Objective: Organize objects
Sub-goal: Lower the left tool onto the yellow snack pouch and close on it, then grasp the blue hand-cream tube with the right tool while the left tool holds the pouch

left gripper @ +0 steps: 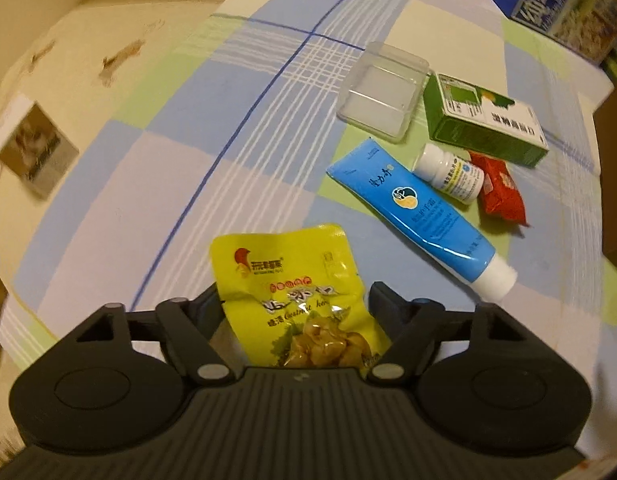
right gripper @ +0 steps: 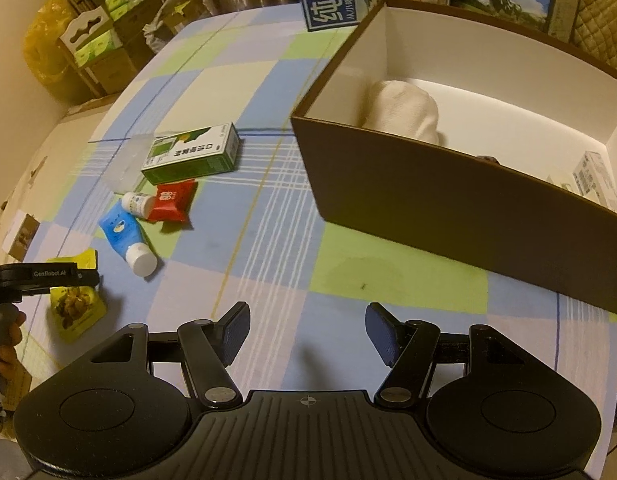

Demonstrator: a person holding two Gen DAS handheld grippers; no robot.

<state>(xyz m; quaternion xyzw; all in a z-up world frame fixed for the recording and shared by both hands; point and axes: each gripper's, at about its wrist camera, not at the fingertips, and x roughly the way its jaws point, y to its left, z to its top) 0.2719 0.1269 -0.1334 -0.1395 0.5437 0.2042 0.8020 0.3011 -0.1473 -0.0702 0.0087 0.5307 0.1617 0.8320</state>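
Yellow foil marks the snack pouch (left gripper: 296,292) that sits between the 2 fingers of the left gripper (left gripper: 294,300), which is clamped on its lower part; from the right wrist view the same pouch (right gripper: 74,304) hangs under that gripper (right gripper: 74,286), just above the checked tablecloth (right gripper: 268,208).

Taking the blue tube (left gripper: 416,212) as landmark: the pouch is near its crimped end, on the side away from the box. A white pill bottle (left gripper: 448,174) lies touching the tube's far side, a red packet (left gripper: 502,194) lies beside the bottle, a green medicine carton (left gripper: 484,120) sits just beyond both, and a clear plastic lid (left gripper: 380,90) rests beside the carton.

Well apart from the tube stands a brown cardboard box (right gripper: 448,200) with a white interior, holding a rolled white cloth (right gripper: 404,112) and a small white carton (right gripper: 596,176).

The right gripper (right gripper: 306,332) hovers over the cloth with its jaws spread wide, holding nothing.
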